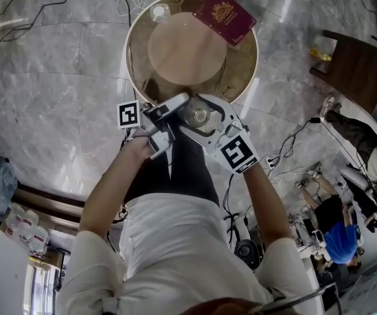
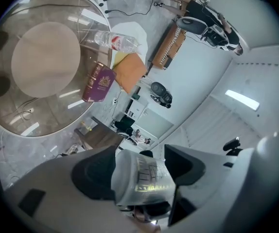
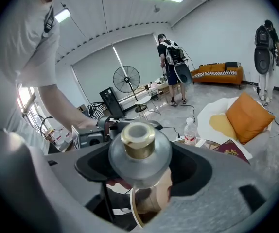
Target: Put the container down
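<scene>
The container (image 1: 200,117) is gripped from both sides, just off the near rim of the round glass worktop (image 1: 136,71). The left gripper (image 2: 142,171) clamps its translucent printed body. The right gripper (image 3: 139,154), jaws fairly wide, clasps its silvery, brass-necked top. A maroon booklet (image 1: 225,16) lies at the far rim.

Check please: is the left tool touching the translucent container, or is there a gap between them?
Touching. The left gripper view shows the container between the left tool's jaws, with both dark pads pressed against its sides.
</scene>
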`<state>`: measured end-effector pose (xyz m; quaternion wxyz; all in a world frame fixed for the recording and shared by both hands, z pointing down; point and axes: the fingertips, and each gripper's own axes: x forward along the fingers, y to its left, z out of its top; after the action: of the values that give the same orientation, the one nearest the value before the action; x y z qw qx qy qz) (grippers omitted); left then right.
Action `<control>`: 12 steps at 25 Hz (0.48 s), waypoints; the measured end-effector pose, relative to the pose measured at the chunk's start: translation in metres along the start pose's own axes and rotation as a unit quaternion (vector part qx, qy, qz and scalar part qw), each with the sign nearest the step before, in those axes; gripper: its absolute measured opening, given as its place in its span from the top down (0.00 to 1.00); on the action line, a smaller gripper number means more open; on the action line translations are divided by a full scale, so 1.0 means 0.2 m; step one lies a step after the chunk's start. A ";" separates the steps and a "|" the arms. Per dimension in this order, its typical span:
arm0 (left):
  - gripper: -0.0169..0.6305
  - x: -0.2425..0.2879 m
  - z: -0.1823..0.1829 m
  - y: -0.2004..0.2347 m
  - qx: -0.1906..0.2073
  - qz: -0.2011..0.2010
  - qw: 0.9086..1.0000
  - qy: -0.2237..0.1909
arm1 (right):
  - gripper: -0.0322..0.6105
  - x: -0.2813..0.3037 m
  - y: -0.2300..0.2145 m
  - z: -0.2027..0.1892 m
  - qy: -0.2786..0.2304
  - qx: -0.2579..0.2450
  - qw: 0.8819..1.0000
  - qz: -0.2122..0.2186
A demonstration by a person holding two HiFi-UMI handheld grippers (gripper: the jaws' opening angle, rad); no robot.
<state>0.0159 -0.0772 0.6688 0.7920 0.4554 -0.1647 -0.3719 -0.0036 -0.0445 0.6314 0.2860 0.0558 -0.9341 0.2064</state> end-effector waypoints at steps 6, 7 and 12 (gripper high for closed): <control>0.51 -0.01 0.24 0.21 -0.008 0.008 1.000 -0.001 | 0.42 0.22 -0.17 -0.16 -0.002 0.011 1.000 -0.006; 0.51 -0.02 0.26 0.24 -0.011 0.008 1.000 -0.002 | 0.42 0.24 -0.18 -0.18 -0.002 0.013 1.000 -0.007; 0.51 -0.03 0.42 0.40 -0.009 0.008 1.000 -0.003 | 0.43 0.38 -0.28 -0.30 0.003 0.027 1.000 -0.013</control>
<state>-0.0030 -0.0990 0.7805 0.7990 0.4456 -0.1670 -0.3678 -0.0234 -0.0701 0.7391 0.2902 0.0746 -0.9264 0.2282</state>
